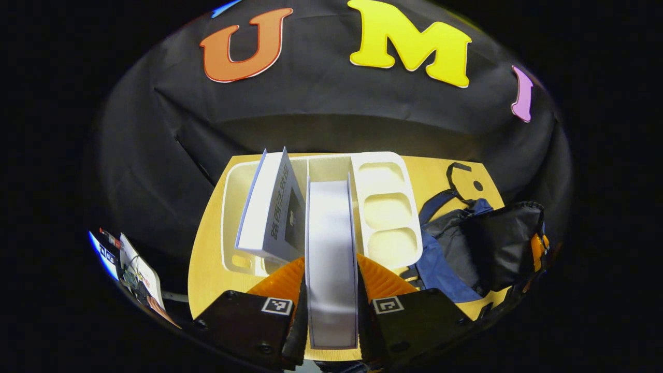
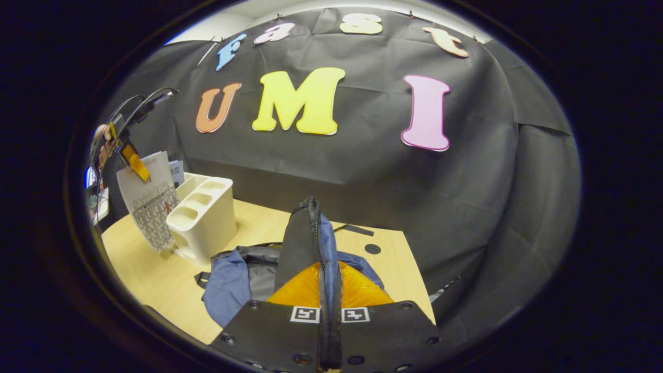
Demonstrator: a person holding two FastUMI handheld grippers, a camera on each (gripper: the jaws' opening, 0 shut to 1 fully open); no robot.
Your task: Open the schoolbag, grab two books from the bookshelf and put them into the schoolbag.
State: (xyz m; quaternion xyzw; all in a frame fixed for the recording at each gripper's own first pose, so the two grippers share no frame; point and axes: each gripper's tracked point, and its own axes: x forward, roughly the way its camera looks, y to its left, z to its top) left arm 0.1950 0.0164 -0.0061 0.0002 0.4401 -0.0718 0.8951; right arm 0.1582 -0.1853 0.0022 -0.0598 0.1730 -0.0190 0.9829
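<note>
Pale wooden table (image 1: 207, 269), left gripper (image 1: 331, 290) clamped on thin white paperback book (image 1: 331, 248) above white plastic bookshelf (image 1: 386, 207), right gripper (image 2: 330, 311) pinched blue-black fabric schoolbag (image 2: 305, 238) rim upright.

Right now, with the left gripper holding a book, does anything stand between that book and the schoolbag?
Nothing visible blocks the way. The book is clamped in the left gripper above the white bookshelf. The schoolbag lies beside the shelf on the table, and the right gripper holds its flap up.

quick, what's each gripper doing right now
left gripper: closed on a book, held upright.
right gripper: closed on the schoolbag flap, lifted.
</note>
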